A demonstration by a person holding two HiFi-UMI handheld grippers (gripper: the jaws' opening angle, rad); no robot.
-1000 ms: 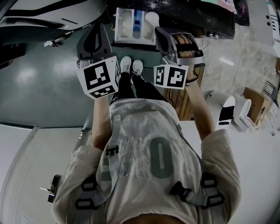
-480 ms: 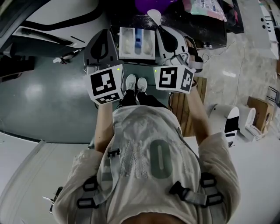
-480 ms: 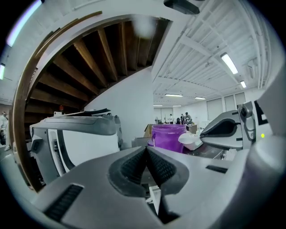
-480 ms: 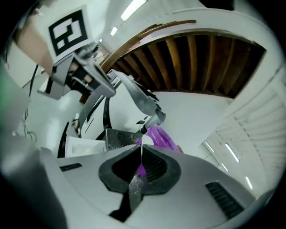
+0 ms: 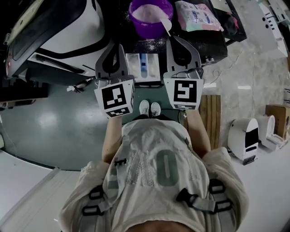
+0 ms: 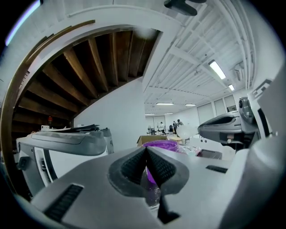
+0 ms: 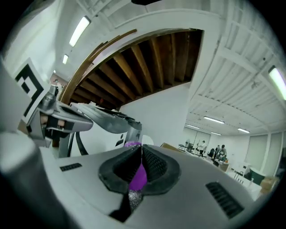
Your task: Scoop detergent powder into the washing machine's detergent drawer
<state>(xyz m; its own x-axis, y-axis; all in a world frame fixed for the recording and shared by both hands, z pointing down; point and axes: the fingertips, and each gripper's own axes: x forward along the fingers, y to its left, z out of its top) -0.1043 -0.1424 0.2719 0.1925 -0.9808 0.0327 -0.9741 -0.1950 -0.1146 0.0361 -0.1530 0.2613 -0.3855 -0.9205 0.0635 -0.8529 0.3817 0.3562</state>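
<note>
Detergent powder point(image 5: 149, 12) lay heaped, pale and loose, in a purple bowl point(image 5: 136, 23) on the dark top at the far edge of the head view. A white scoop point(image 5: 166, 23) leaned in it with its bowl end at the right rim. Just below, nearer the person, the drawer point(image 5: 143, 68) stood pulled out. It had narrow compartments with a blue part in the middle, and whether any powder had gone into it could not be told.

The left gripper point(image 5: 118, 47) hung just left of the drawer and the right gripper point(image 5: 180, 43) just right of it. Each had its jaws closed tip to tip on nothing, and the purple bowl showed through the gap below the pads.

Several things could go wrong from there. Neither claw could take the scoop until it opened, and a closed one pushed forward would likely knock the handle or shove the bowl. The handle looked thin and slanted, so a pinch off its middle might twist it and flick powder out. The powder looked fine, and an overfilled or tilted scoop would probably shed it onto the dark top, where pale specks seemed scattered. The compartments were narrow, so a careless tip could land powder in the wrong one.
</note>
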